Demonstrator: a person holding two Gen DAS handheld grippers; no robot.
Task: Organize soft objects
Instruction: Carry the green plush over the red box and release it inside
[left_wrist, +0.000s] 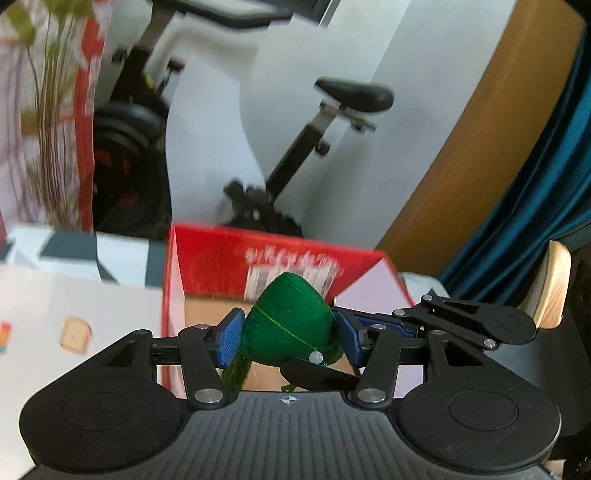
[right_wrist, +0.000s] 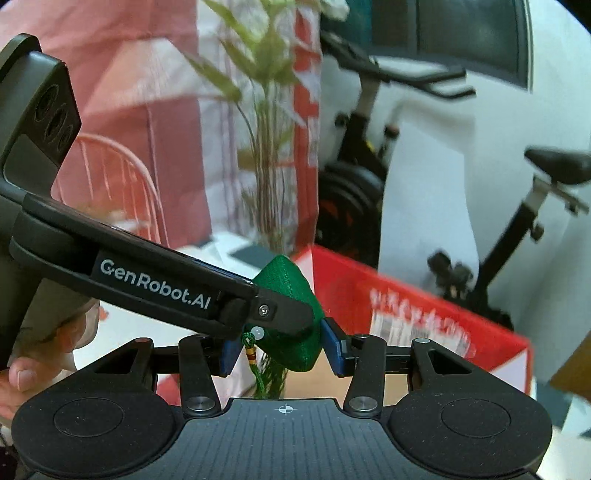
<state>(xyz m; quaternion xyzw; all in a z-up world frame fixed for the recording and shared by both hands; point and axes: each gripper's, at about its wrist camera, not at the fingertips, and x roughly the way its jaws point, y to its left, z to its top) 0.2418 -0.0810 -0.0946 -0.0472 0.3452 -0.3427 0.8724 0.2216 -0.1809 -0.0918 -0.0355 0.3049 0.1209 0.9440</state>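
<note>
The green pouch (left_wrist: 291, 319) sat between the blue pads (left_wrist: 229, 338) of the left gripper (left_wrist: 290, 332), which was closed on it from both sides. In the right wrist view the same pouch (right_wrist: 295, 325) was also between the right gripper (right_wrist: 284, 349) pads (right_wrist: 334, 347), w/ the left gripper's finger crossing in front; the right one looked closed on it too. The pouch hung above the open red box (left_wrist: 207, 258). It was cone-shaped, knitted fabric, w/ a white bead (left_wrist: 316, 356) & a green tassel (left_wrist: 236, 373) below.
</note>
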